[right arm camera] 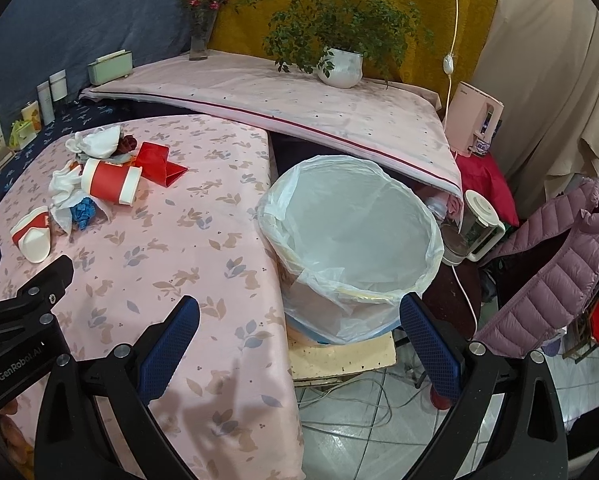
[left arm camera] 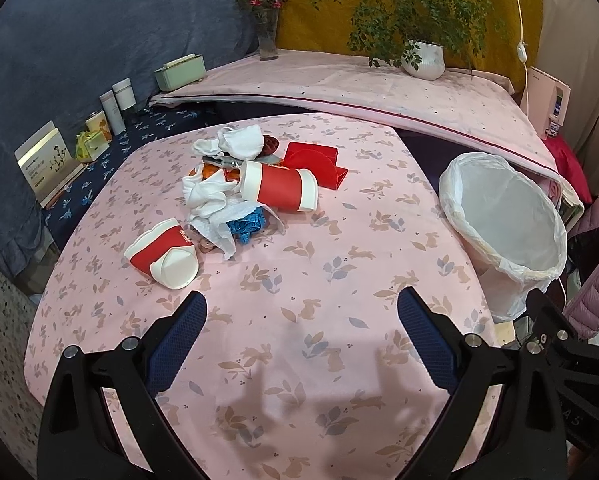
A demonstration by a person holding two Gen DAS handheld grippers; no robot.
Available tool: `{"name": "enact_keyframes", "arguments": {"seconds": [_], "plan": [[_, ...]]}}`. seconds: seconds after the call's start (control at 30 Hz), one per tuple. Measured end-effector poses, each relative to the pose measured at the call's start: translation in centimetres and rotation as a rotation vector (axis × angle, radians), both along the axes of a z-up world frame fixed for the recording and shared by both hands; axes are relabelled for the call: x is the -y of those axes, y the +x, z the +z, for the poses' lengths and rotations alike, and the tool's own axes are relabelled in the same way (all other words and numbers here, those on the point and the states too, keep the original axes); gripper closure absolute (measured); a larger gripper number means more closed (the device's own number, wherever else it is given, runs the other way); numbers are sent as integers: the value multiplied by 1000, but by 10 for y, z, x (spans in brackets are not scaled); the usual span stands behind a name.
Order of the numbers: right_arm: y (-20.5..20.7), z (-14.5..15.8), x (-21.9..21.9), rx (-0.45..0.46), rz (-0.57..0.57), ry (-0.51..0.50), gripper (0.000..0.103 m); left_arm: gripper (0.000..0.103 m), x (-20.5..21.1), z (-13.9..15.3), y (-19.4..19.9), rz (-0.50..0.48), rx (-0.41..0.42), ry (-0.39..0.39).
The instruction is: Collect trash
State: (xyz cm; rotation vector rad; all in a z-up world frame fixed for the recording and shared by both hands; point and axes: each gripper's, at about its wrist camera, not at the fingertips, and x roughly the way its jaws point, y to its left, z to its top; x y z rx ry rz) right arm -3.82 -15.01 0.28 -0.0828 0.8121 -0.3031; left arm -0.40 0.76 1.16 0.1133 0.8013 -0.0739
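A pile of trash lies on the pink tablecloth [left arm camera: 339, 280]: a crushed red and white paper cup [left arm camera: 161, 258], a second red and white cup [left arm camera: 279, 186] on its side, white crumpled tissues [left arm camera: 211, 196], a blue wad [left arm camera: 249, 224] and a red folded card [left arm camera: 315, 160]. The pile also shows in the right wrist view, with the cup [right arm camera: 109, 182] at the far left. A bin lined with a white bag [left arm camera: 503, 224] [right arm camera: 351, 236] stands off the table's right edge. My left gripper [left arm camera: 301, 312] is open and empty, short of the pile. My right gripper [right arm camera: 299, 316] is open and empty, before the bin.
A raised pink-covered shelf [left arm camera: 379, 84] runs behind the table with a potted plant [left arm camera: 423, 58] and a flower vase [left arm camera: 267, 40]. Bottles and boxes [left arm camera: 115, 108] line the left wall. A pink jacket [right arm camera: 559, 272], a kettle [right arm camera: 475, 228] and floor cables [right arm camera: 359, 404] lie right.
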Motion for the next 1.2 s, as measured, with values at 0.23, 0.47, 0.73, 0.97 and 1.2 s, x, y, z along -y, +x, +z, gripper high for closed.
{"name": "enact_keyframes", "arguments": {"seconds": [0.23,0.47,0.73,0.97,1.2], "plan": [[2,0,-8,-6,15,-8,7,11,-11,-3,1,15,-14,-23],[7,-1,-17,-13,23,-14,7,11,-23,-5,5,16,-19,-29],[10,-3,-21,-14,21,-16,7,11,-47,-11,17,52,-41,-56],[25,-8,-35,-20,21,-8,7,11,-90,-18,38,153,-37,-96],[48,-12,-53,-3,53,29,7,11,-144,-37,71,281,-103,-158]]}}
